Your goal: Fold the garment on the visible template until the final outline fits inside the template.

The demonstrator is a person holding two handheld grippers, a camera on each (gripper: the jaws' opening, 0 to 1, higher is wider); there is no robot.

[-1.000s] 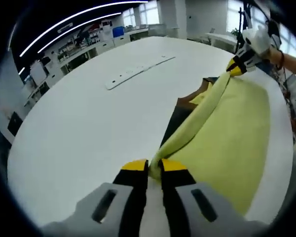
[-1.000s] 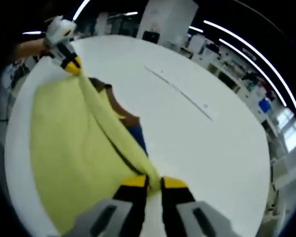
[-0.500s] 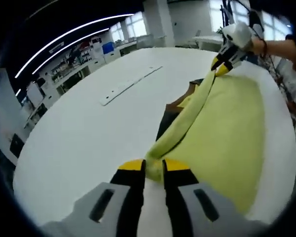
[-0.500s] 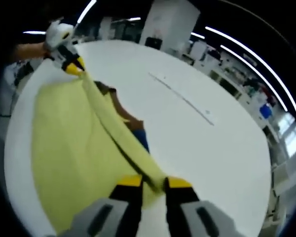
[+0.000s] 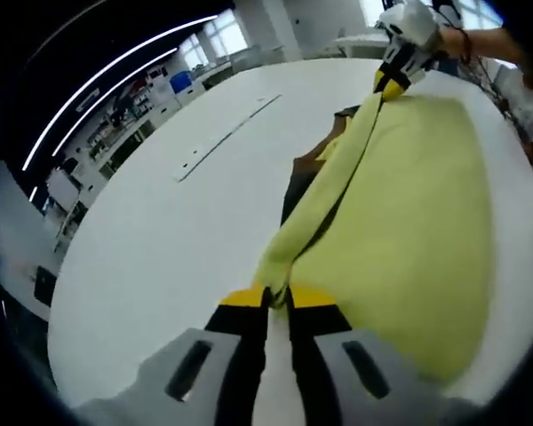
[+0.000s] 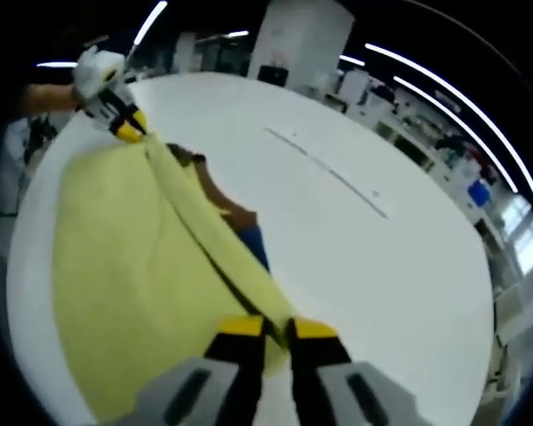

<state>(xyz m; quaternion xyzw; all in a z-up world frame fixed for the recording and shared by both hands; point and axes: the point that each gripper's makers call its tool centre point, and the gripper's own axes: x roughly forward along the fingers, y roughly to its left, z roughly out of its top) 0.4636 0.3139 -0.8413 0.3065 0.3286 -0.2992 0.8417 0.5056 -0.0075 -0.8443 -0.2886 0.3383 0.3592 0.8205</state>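
The round white worktop [image 5: 151, 240] carries everything. A pale yellow garment [image 5: 409, 222] covers the part of it nearest the person, its broad panel lying flat and reaching almost to the worktop's near edge. One long side of the garment is gathered into a thick raised fold running between the two grippers. Under that fold a dark template [image 6: 240, 222] with brown and blue parts peeks out toward the middle of the worktop. A long pale strip [image 5: 226, 133] lies well apart, nearer the far edge.

The left gripper [image 5: 278, 300] has its fingers closed on one end of the fold. The right gripper [image 6: 277, 328] has its fingers pinched on the other end.
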